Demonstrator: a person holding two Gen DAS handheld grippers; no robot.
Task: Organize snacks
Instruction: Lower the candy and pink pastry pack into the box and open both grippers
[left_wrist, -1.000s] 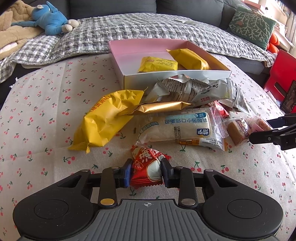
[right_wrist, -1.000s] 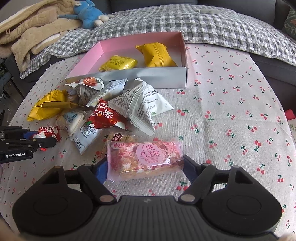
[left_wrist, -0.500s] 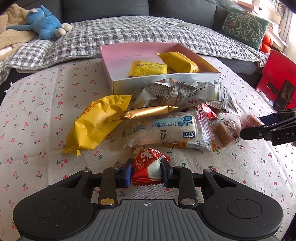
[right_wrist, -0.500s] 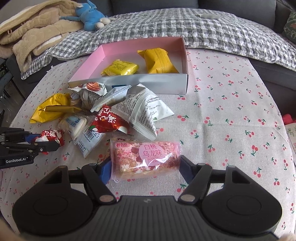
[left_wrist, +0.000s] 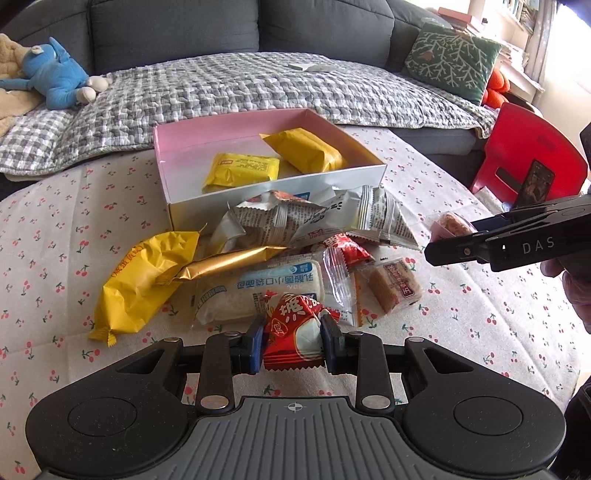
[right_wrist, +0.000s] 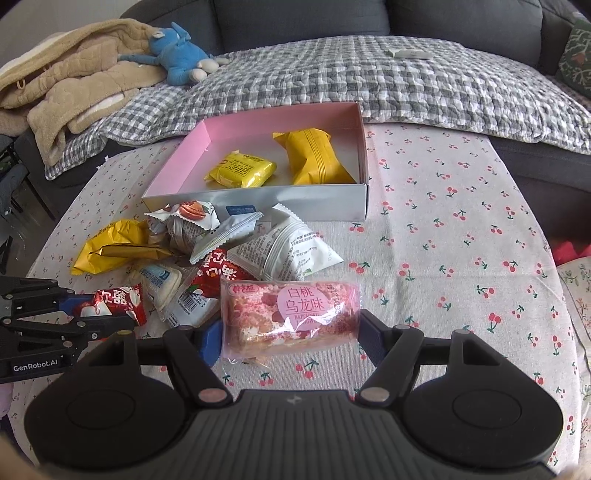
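Now, left gripper (left_wrist: 292, 345) fingers clamped on red snack (left_wrist: 293, 338), right gripper (right_wrist: 290, 338) fingers on pink cake pack (right_wrist: 291, 317) (crosswise).

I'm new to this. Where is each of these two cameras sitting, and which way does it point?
Left wrist view: rides on the left claw, looking forward across the snack pile to the pink box; it grips a red packet.
Right wrist view: rides on the right claw, facing the same box; it grips a pink cake pack.
Shared: box, pile, and each view catches the other claw at its edge.
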